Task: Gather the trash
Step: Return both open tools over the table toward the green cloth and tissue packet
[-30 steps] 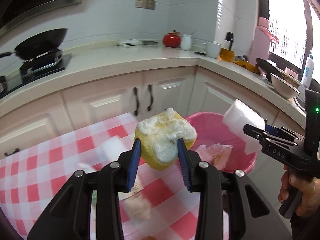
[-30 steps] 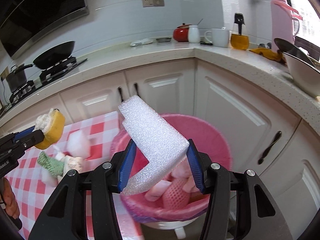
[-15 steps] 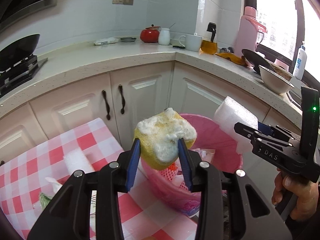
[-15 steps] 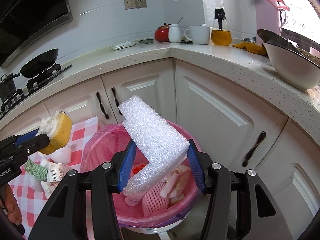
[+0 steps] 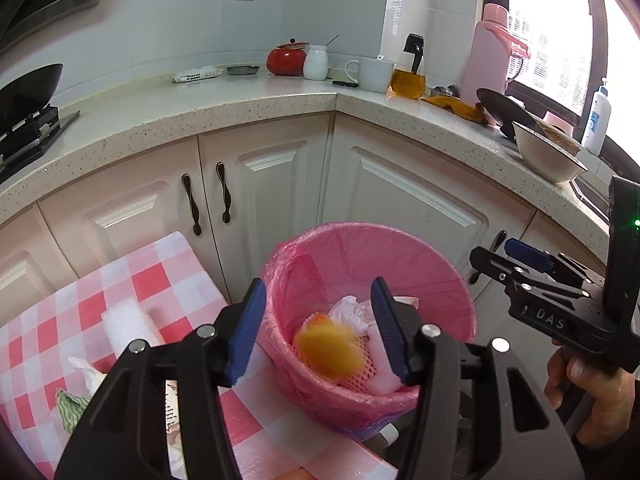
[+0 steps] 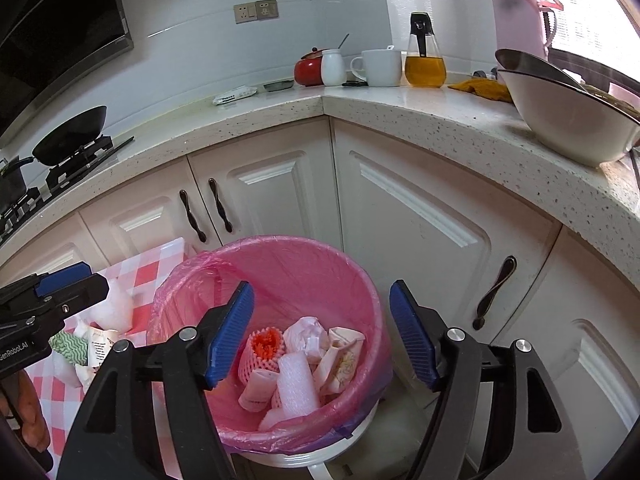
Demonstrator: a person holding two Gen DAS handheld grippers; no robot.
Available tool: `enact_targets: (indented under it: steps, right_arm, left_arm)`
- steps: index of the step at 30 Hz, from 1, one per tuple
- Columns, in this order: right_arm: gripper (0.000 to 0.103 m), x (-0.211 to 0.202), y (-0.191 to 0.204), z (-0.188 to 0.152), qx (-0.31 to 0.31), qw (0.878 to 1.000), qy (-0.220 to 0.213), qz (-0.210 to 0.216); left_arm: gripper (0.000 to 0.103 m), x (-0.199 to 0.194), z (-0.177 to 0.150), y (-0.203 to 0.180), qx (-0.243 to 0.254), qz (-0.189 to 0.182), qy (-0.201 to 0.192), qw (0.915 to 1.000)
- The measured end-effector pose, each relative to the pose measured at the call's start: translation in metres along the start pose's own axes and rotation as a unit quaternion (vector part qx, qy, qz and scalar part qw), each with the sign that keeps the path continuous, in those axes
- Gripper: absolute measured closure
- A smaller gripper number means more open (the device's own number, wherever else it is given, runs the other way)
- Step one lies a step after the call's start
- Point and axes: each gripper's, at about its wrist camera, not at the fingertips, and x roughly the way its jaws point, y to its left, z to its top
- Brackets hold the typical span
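The yellow, rounded scrap (image 5: 328,350), motion-blurred, is inside the bin (image 5: 440,280), a round pail lined with thin, crinkled pink plastic film. Beside it lie a white foam block (image 6: 296,380), ribbed orange-pink fruit netting (image 6: 262,346) and crumpled paper wrappers (image 6: 340,356). The left gripper (image 5: 320,328) is over the bin's near rim, its blue ridged pads opening with nothing between them. The right gripper (image 6: 322,336) is likewise opening and empty above the bin. A table (image 5: 152,276) under glossy red-and-white checked cloth touches the bin's left side and carries more foam (image 5: 128,328) and wrappers. Pale panelled cabinets (image 6: 420,216) stand behind.
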Motion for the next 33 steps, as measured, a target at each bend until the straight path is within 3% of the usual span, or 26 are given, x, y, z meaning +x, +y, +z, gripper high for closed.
enact_targets:
  steps: [19, 33]
  right_arm:
    - [0.03, -0.01, 0.015, -0.002, -0.007, 1.0, -0.004, 0.008]
    - [0.027, -0.023, 0.05, -0.008, -0.02, 0.999, -0.006, 0.033]
  left_arm:
    - [0.05, -0.025, -0.01, 0.025, -0.018, 0.019, -0.011, 0.9996]
    - [0.05, -0.072, -0.04, 0.106, -0.073, 0.079, -0.021, 0.994]
